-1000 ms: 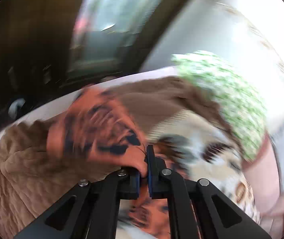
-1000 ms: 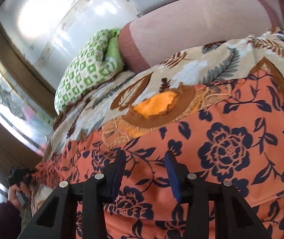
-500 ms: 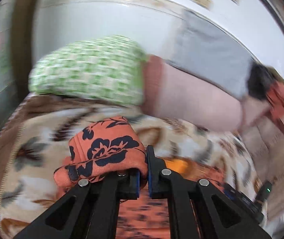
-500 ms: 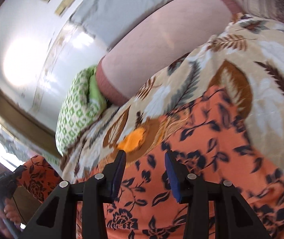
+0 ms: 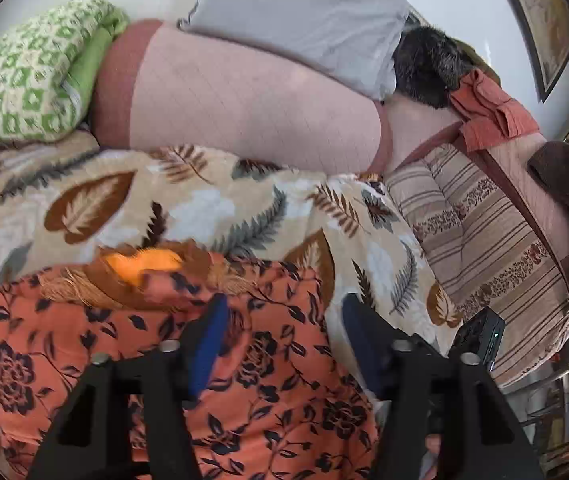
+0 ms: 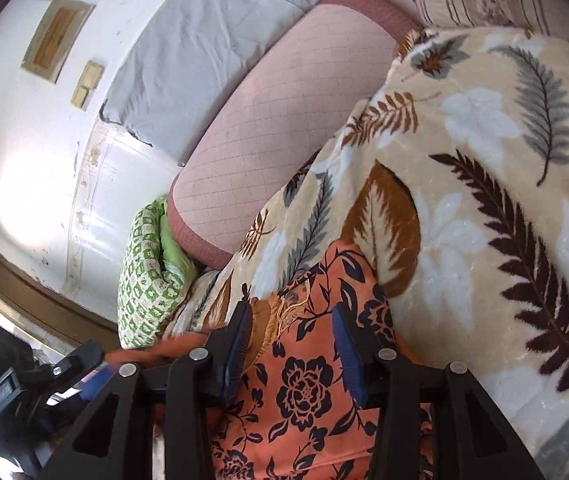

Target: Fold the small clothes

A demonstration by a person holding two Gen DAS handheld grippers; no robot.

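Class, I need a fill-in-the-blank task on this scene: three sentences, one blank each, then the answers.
1. The orange garment with dark flowers lies on a leaf-patterned ____.
2. The left gripper has its fingers ____.
3. The green-and-white patterned bundle lies next to a ____ quilted bolster.

Answers: blanket; open; pink

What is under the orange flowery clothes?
The orange flowery garment lies on a leaf-print blanket, which shows all around it. What the blanket rests on is covered, and the part directly beneath the garment is hidden too.
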